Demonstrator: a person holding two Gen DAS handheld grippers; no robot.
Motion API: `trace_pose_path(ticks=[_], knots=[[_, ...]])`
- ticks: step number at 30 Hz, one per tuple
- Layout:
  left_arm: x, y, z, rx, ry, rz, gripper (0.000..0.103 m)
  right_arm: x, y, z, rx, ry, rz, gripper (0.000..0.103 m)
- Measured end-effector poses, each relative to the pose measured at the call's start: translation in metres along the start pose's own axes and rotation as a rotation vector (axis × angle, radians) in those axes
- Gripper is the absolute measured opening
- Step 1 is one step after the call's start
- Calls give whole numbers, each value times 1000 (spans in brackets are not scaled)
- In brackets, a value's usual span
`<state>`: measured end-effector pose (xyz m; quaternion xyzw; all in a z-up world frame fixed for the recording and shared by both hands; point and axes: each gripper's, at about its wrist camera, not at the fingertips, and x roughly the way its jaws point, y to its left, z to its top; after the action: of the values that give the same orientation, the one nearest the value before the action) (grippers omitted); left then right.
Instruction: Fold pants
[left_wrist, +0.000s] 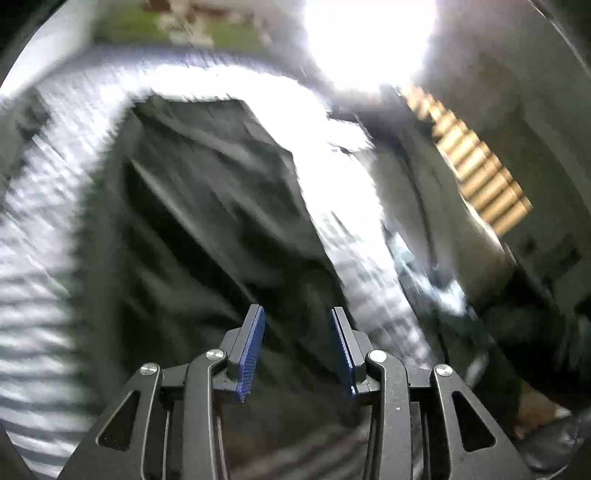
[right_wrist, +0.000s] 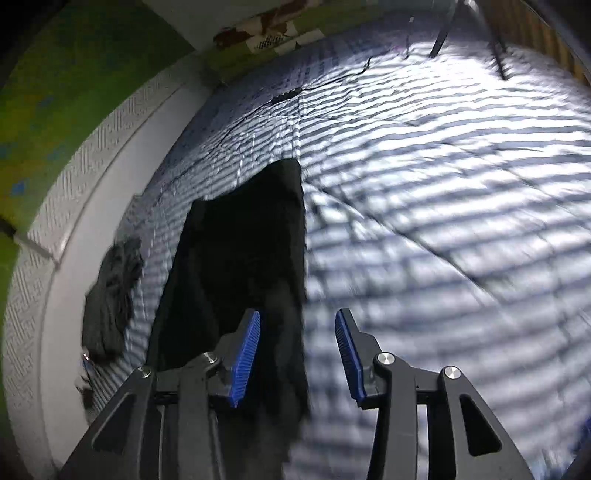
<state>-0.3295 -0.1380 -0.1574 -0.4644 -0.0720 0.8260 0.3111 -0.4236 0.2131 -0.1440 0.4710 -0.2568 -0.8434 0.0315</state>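
— Striped bedding (right_wrist: 443, 192) is seen across the whole bed, under hard light, with a green wall (right_wrist: 66, 81) behind. Where are the pants found?

— Dark pants (right_wrist: 243, 251) are laid lengthwise on the bedding toward its left edge, one narrow end pointing at the far edge. A second dark crumpled garment (right_wrist: 110, 295) is seen at the left edge itself.

— And the fingers?

— On the right gripper (right_wrist: 297, 358) the blue pads are held apart; the pants' right border runs between them, but no pinch is made. The left gripper (left_wrist: 297, 350) is likewise parted above dark cloth, nothing clamped.

— What could be spoiled from here?

— Both views are smeared by motion. If the jaws are closed at speed, only a top layer might be caught, and the fold would be dragged askew. Striped bedding could also be pinched along with the hem. With uneven grips on the two sides, the cloth would likely be twisted instead of folded flat.
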Motion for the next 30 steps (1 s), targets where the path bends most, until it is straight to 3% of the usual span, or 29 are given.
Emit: trace_pose_path(ticks=[2, 4, 5, 8, 10, 13, 16, 21, 23, 24, 30], knots=[[-23, 26, 19, -70, -78, 30, 39, -17, 8, -29, -47, 3, -68, 39], [-28, 50, 31, -105, -89, 89, 40, -33, 16, -60, -76, 5, -122, 39], [-31, 67, 36, -135, -91, 126, 40, -43, 18, -78, -82, 3, -121, 39], [-24, 113, 44, -282, -75, 143, 41, -57, 18, -108, -54, -3, -60, 39], [-13, 132, 44, -352, -68, 142, 49, -55, 14, -114, -21, -4, -5, 39], [2, 149, 45, -434, -54, 119, 50, -39, 8, -116, 19, 18, 13, 39], [15, 157, 50, -461, -59, 108, 49, -16, -2, -107, 123, 70, 108, 39], [36, 167, 55, -473, -18, 77, 48, 0, 1, -101, 151, 88, 189, 39], [44, 168, 55, -449, -6, 110, 28, 6, 6, -99, 140, 101, 201, 39], [46, 170, 55, -437, 6, 155, 7, 8, 9, -98, 124, 94, 196, 39], [30, 191, 53, -500, -29, 115, 6, 9, 11, -96, 87, 84, 188, 36]])
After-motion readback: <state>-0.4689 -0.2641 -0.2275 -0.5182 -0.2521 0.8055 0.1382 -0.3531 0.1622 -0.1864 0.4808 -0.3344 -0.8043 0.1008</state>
